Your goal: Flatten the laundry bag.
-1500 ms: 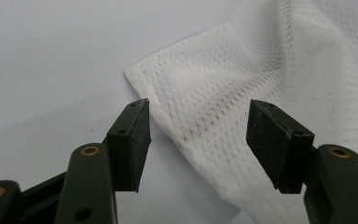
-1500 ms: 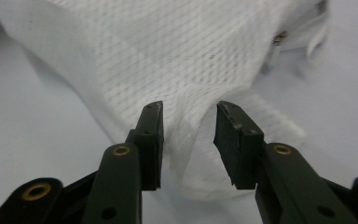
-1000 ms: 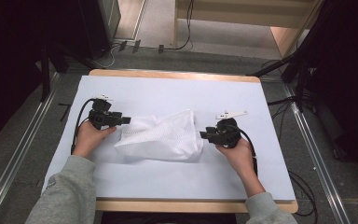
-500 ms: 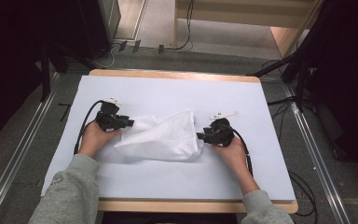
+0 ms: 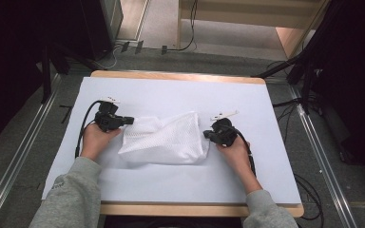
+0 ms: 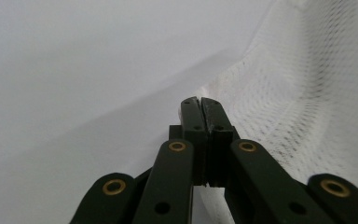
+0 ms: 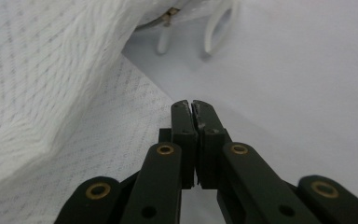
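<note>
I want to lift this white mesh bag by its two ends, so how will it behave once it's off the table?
The white mesh bag lies crumpled in soft folds, so it will probably sag between the left gripper and right gripper. Its thin, open netting suggests it is light. The zipper pull would likely dangle.
</note>
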Demonstrator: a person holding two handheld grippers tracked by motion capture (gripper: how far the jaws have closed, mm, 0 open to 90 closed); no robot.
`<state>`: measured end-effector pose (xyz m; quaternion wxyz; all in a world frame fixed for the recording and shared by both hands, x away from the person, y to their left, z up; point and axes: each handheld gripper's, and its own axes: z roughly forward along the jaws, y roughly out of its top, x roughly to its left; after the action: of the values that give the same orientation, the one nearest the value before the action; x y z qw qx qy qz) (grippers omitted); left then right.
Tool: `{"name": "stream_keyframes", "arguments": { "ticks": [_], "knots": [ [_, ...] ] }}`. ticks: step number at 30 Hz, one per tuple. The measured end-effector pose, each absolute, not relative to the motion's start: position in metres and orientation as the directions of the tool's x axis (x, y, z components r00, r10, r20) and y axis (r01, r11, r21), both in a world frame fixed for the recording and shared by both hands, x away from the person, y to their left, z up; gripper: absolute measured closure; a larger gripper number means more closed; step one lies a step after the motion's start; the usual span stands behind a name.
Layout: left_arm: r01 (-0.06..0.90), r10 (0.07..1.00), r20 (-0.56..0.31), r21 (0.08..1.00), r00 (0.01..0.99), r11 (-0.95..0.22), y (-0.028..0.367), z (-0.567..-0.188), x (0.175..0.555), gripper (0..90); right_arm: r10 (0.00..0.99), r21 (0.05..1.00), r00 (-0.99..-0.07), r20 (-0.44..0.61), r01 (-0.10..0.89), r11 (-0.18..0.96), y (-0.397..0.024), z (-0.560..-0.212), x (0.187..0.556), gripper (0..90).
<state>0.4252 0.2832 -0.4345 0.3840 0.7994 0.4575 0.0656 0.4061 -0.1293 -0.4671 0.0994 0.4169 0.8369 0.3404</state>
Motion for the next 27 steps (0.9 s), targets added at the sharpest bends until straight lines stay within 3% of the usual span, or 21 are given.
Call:
{"name": "stream_keyframes", "arguments": {
  "ticks": [13, 25, 27],
  "knots": [
    [0.656, 0.786, -0.266, 0.722, 0.558, -0.221, 0.299, -0.420, 0.414, 90.0, 0.861, 0.657, -0.491, 0.130, 0.693, 0.296, -0.184, -0.464, 0.429, 90.0],
    [0.718, 0.781, -0.345, 0.672, 0.520, -0.181, 0.309, -0.432, 0.411, 90.0, 0.909, 0.638, -0.396, 0.135, 0.736, 0.226, -0.222, -0.469, 0.435, 89.8],
    [0.727, 0.769, -0.372, 0.666, 0.520, -0.169, 0.311, -0.435, 0.410, 89.4, 0.902, 0.641, -0.405, 0.152, 0.734, 0.222, -0.221, -0.467, 0.434, 84.3]
  ]
}}
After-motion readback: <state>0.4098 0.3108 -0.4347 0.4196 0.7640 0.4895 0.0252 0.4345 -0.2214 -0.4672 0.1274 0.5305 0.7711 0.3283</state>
